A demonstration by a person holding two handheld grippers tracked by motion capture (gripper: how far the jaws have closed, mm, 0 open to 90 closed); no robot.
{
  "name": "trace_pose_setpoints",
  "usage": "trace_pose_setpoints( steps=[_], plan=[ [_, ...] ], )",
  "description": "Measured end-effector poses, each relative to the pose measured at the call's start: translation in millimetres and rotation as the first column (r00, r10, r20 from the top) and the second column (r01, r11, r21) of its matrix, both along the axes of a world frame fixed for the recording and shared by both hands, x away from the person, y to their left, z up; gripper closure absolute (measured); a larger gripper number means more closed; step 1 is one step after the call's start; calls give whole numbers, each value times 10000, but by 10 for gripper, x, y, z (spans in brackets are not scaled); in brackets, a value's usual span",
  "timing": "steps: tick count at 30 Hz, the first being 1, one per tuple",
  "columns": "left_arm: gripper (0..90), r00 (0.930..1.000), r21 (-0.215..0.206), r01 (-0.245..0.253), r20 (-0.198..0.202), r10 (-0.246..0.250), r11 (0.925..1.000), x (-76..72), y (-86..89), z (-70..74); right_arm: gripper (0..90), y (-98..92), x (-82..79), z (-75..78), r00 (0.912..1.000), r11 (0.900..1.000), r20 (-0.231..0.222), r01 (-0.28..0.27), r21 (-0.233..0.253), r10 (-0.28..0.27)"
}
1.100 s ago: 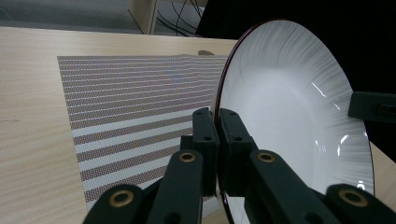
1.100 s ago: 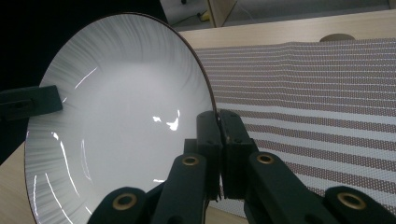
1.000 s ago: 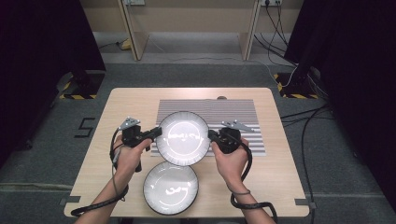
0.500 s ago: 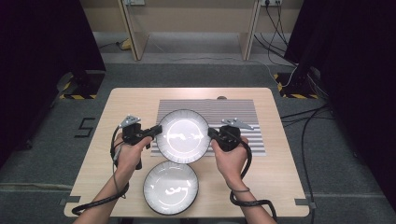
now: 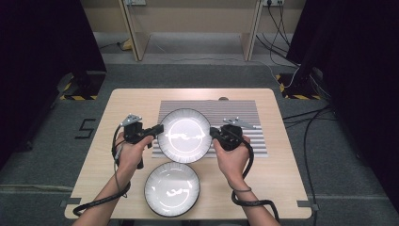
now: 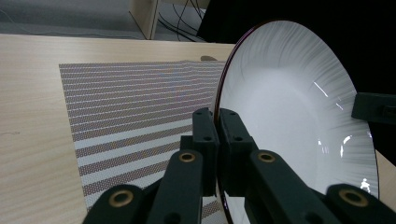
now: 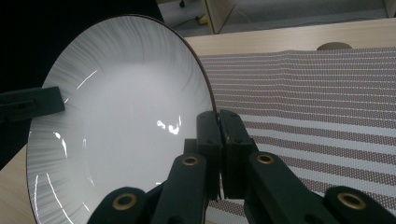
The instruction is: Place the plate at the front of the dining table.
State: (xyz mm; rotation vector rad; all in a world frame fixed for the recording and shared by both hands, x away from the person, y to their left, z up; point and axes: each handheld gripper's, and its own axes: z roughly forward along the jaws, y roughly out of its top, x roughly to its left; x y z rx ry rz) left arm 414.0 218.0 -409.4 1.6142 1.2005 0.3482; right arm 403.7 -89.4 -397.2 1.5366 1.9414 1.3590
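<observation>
My left gripper (image 5: 157, 129) is clamped on the left rim of the plate (image 5: 184, 135), jaws pinched on the thin edge, as the left gripper view confirms (image 6: 217, 140). My right gripper (image 5: 214, 133) is clamped on the opposite rim in the same way (image 7: 217, 140). I hold the plate (image 6: 299, 135) between the two, over the near edge of the striped mat (image 5: 244, 123) at the middle of the tabletop (image 5: 282, 174); from both gripper views I judge it lifted clear of the mat, with the cloth showing beneath its rim.

Risk, in my judgement: each grip bears on a narrow strip of glazed rim (smooth, likely slippery). If one hand tilts or pulls ahead of the other, the plate could pivot in the jaws and slip out, dropping onto the mat or the second plate (image 5: 172, 189), which lies just nearer the front edge. Spreading the hands apart would lever the rim out of a grip.

Count: two plates, one mat, two grippers, one small round disc (image 5: 223, 99) at the mat's far edge.
</observation>
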Motion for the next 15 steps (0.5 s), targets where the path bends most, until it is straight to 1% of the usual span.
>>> trace_pose_setpoints(
  steps=[8, 15],
  plan=[
    [858, 10000, 25, 50, 47, -50, 10000, 5, -3, 22, 881, -8, 4, 18, 10000, 10000, -5, 4, 23, -4],
    [858, 10000, -8, 26, 27, -26, 10000, 50, 5, 42, 881, 2, 37, 48, 10000, 10000, 66, -8, -53, 8]
  ],
)
